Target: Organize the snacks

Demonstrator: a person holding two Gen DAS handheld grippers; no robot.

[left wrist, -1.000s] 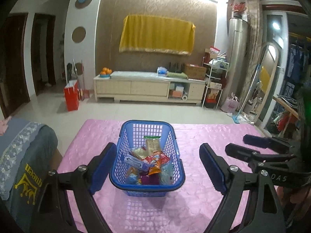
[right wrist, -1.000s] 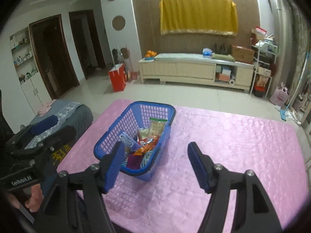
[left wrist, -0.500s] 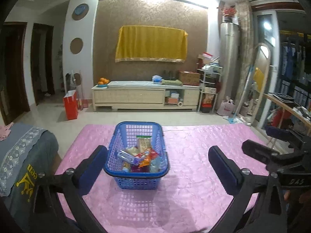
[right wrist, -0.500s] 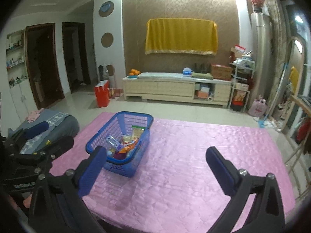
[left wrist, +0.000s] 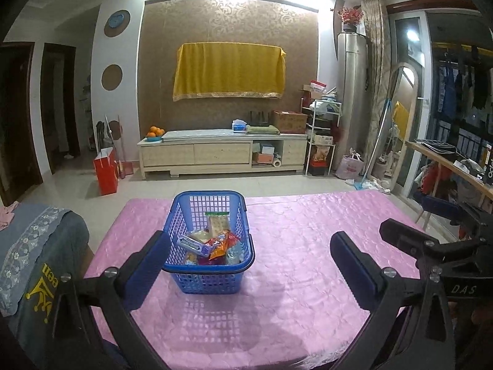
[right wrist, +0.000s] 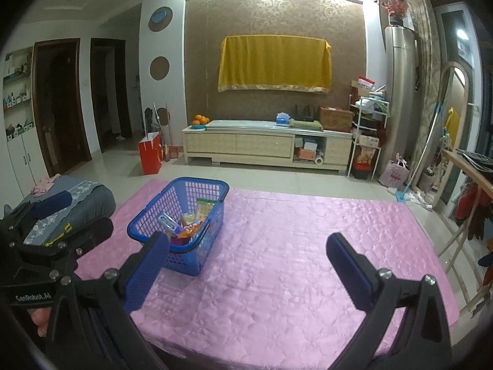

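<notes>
A blue plastic basket [left wrist: 203, 280] stands on the pink table cover [left wrist: 295, 246], filled with several snack packets [left wrist: 212, 242]. It also shows in the right wrist view [right wrist: 185, 262] at the left. My left gripper [left wrist: 248, 256] is open and empty, held back from the basket near the table's front edge. My right gripper [right wrist: 246, 256] is open and empty, to the right of the basket over the bare pink cover. The right gripper appears at the right in the left wrist view [left wrist: 431, 234], and the left gripper at the left in the right wrist view [right wrist: 52, 231].
A chair with grey cloth [left wrist: 34, 246] stands left of the table. A wooden chair [right wrist: 462, 240] is at the right edge. Beyond the table are tiled floor, a TV cabinet [left wrist: 222, 154] and a red bag [left wrist: 106, 171].
Both grippers have pulled back and up from the basket, so it looks smaller and farther. Both stay open and empty. The basket has not moved.
</notes>
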